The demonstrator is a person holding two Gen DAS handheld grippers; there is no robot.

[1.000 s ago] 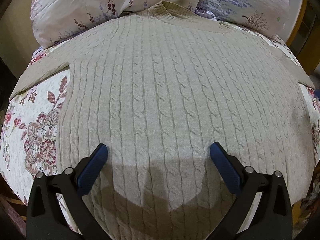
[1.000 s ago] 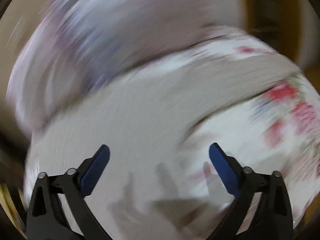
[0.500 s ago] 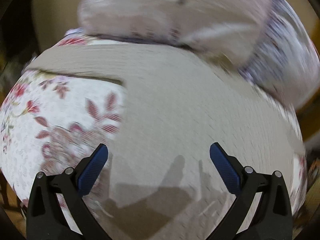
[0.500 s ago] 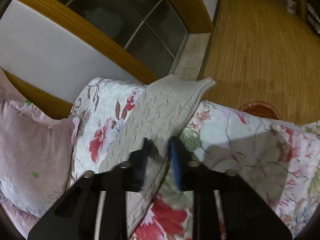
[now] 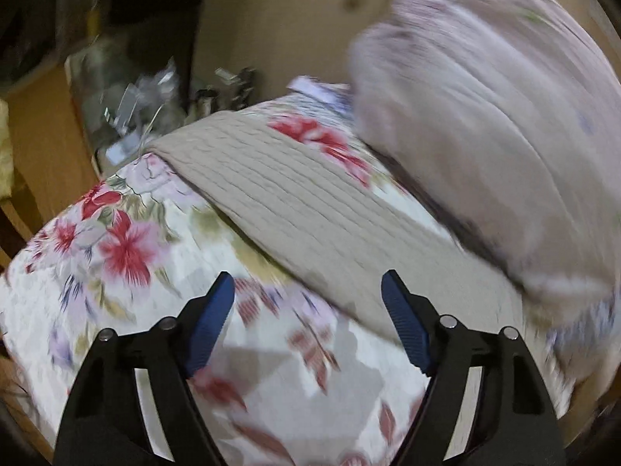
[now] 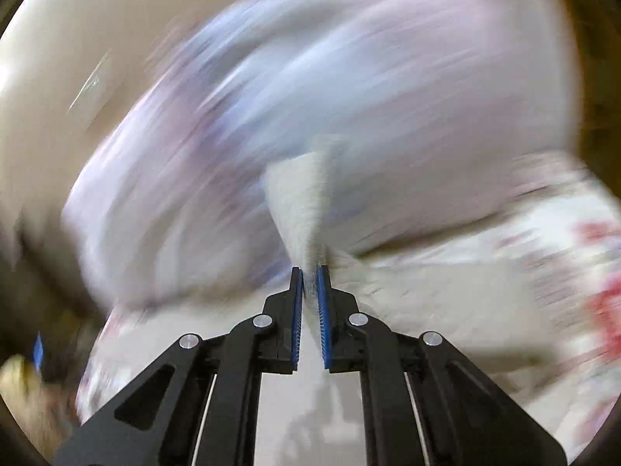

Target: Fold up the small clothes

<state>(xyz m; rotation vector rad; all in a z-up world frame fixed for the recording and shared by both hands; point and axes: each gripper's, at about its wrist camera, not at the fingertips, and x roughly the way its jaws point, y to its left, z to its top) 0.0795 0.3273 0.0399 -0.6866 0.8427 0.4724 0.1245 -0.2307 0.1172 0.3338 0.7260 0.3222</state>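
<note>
A beige cable-knit sweater lies on a floral bedspread. In the left wrist view its left sleeve (image 5: 295,202) stretches out flat toward the bed's far edge. My left gripper (image 5: 308,295) is open and empty, hovering over the bedspread (image 5: 116,256) just short of the sleeve's near edge. In the blurred right wrist view my right gripper (image 6: 309,283) is shut on the other sleeve (image 6: 300,198), whose end sticks up past the blue pads.
A pink-lilac floral pillow (image 5: 504,124) lies to the right of the left sleeve and fills the background in the right wrist view (image 6: 349,89). Cluttered items (image 5: 147,97) and a wooden frame (image 5: 42,147) lie beyond the bed's edge.
My left gripper swung left from the sweater's body to its left sleeve, staying open. My right gripper shut on the right sleeve and has moved with it toward the pillow.
</note>
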